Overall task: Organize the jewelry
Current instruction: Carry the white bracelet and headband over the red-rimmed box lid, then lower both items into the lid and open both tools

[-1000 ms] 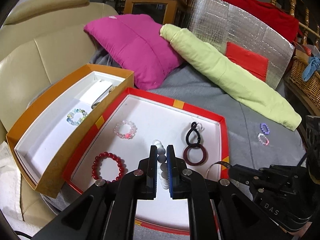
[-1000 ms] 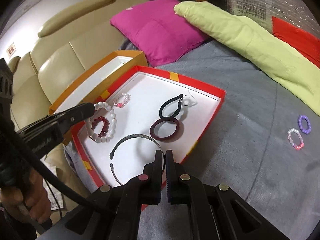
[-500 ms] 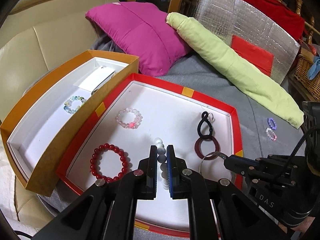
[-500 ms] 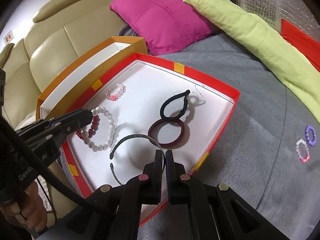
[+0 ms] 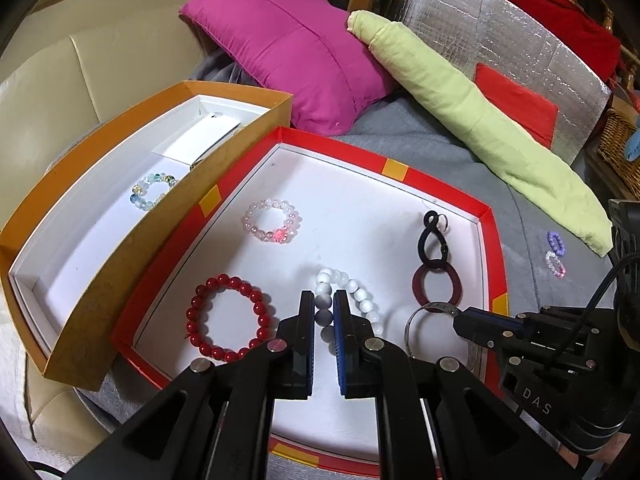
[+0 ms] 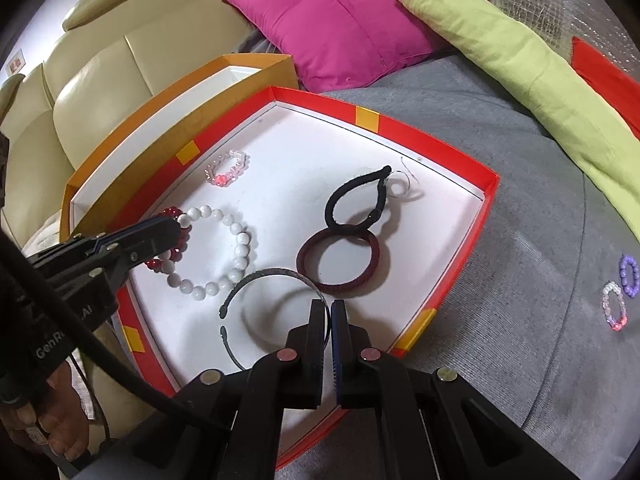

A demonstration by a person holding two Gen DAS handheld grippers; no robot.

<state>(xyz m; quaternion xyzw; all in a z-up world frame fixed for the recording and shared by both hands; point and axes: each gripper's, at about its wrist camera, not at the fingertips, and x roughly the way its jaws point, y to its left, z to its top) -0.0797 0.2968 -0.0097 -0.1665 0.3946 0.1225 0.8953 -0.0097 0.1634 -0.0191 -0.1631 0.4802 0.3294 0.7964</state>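
Over the last second the left gripper (image 5: 324, 312) has carried the white bead bracelet (image 6: 224, 254) down into the red tray (image 5: 490, 240), and the loop now lies spread on the white floor instead of hanging bunched between the fingers; the jaws are narrow and still pinch one bead at the near-left end of the loop, so the placement looks complete except for the release. To the left of this gripper sits the red bead bracelet (image 5: 228, 320), almost touching the white one, and further left the orange box (image 5: 100, 280) holds a pale blue bead bracelet (image 5: 152, 191). Ahead lies the pink crystal bracelet (image 5: 272, 220); ahead and to the right lie the black hair tie (image 5: 434, 236) and the maroon hair tie (image 5: 436, 290), which overlap each other. The right gripper (image 6: 330, 320) is closed on the thin metal bangle (image 6: 260, 280), which has come lower and now casts a shadow on the tray floor just short of the maroon tie — it appears near touchdown. Open floor remains in the tray's far centre; the near-right wall stands close under the right gripper. Well off to its right, on the grey blanket (image 6: 500, 240), the purple bracelet (image 6: 628, 274) and the small pink bracelet (image 6: 614, 306) are not yet collected.
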